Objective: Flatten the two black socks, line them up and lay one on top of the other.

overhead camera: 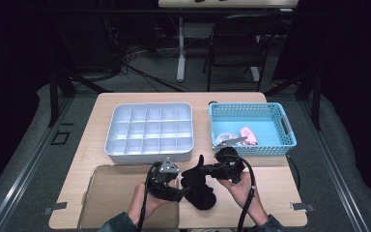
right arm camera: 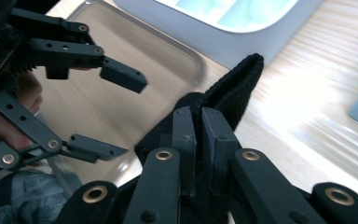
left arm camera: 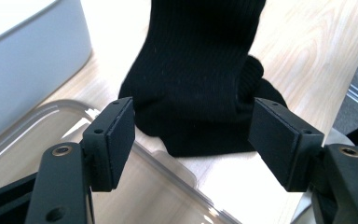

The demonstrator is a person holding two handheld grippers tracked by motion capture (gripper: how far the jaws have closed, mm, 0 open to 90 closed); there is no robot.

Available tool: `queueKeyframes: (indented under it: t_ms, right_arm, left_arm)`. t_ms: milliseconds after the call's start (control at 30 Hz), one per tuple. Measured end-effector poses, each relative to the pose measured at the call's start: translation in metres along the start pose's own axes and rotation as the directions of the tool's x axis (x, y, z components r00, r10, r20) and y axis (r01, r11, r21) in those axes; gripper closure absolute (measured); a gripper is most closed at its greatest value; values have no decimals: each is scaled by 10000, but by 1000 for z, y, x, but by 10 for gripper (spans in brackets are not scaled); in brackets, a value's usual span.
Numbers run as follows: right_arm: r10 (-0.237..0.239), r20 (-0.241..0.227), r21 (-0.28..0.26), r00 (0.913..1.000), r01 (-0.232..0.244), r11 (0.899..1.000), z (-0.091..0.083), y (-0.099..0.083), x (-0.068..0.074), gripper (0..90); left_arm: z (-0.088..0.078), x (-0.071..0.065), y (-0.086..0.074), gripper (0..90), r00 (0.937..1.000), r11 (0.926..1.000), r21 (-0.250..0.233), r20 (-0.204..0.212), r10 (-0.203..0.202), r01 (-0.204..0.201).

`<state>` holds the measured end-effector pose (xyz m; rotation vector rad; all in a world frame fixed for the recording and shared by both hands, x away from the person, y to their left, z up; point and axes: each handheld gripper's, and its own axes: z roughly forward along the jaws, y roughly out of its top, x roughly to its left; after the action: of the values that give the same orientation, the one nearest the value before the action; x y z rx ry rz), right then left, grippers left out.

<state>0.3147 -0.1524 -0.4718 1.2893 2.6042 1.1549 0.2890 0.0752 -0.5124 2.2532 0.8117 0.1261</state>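
The black sock (overhead camera: 199,186) hangs over the table's (overhead camera: 270,186) near edge region, between the two hands, just right of the clear tray (overhead camera: 104,193) at the near left corner. Its long axis runs up and down: the cuff end is lifted, the lower part bunches on the wood.

The right gripper (overhead camera: 211,170) points left across the table, hand beneath it, jaws pressed together on the sock's upper edge; the right gripper view confirms the ribbed fabric pinched between the pads (right arm camera: 213,140).

The left gripper (overhead camera: 186,192) points right toward the sock from over the tray's right edge, the hand under it. Its jaws stand spread; in the left gripper view the sock (left arm camera: 200,79) lies beyond the pads (left arm camera: 121,135), not pressed by them.

The high view alone shows the grey compartment box (overhead camera: 149,131) and the blue basket (overhead camera: 251,128) along the far edge.
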Motion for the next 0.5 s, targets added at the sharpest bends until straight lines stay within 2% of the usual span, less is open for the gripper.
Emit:
queueKeyframes:
  t_ms: [200, 333, 500]
  right_arm:
    - [-156, -336, 63, 9993, 158, 9999, 11, 5, 9, 844]
    - [-214, -502, 85, 9985, 218, 9997, 21, 10, 14, 844]
    - [-153, -671, -70, 9976, 148, 9999, 30, 13, 19, 844]
  left_arm:
    - [2, 1, 1, 320, 9999, 9999, -134, -61, -85, 84]
    - [4, 1, 2, 327, 9995, 9992, -235, 25, -316, 317]
    - [6, -1, 3, 346, 9994, 9990, -321, -130, -308, 304]
